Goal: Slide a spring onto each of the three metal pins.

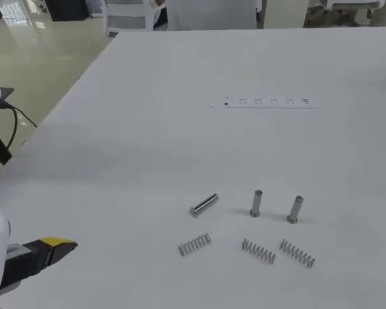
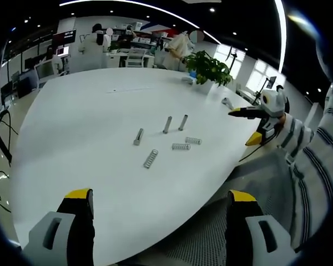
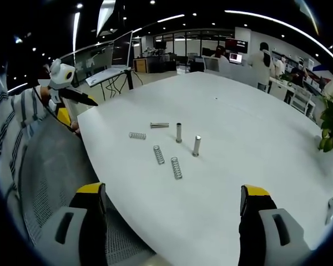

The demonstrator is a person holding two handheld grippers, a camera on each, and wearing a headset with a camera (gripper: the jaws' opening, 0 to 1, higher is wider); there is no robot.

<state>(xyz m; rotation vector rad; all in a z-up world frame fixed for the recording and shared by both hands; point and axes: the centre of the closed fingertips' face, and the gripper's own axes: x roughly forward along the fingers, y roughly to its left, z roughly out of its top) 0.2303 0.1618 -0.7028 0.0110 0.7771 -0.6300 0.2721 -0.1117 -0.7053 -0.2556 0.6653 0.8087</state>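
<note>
A wide white worktop (image 1: 148, 129) is seen, and on it a short silver metal pin (image 1: 204, 205) is laid flat on its side. Everything else is placed from this lying pin. Just to its right, two more silver metal pins are stood upright: the nearer upright pin (image 1: 256, 203) first, then the farther upright pin (image 1: 295, 210) beyond it. Three thin wire springs are laid flat on the side of the lying pin that is closer to the person. The first spring (image 1: 195, 244) is found right in front of the lying pin, the second spring (image 1: 258, 251) further right, and the third spring (image 1: 297, 253) furthest right. Each spring is kept apart from every pin. A long white power strip (image 1: 265, 102) is laid well behind the lying pin, far up the worktop. The left gripper (image 2: 160, 195) is held well to the left of the lying pin, near the worktop's edge. Its black, yellow-tipped fingers (image 2: 77, 210) are spread wide apart, with nothing between them. The right gripper (image 3: 173, 189) is held well to the right of the lying pin, past the springs. Its fingers (image 3: 255, 208) are also spread wide, and nothing is gripped. A striped sleeve (image 2: 316, 144) is seen beside the worktop, and a green leafy plant (image 2: 208, 67) is stood far beyond the lying pin.
</note>
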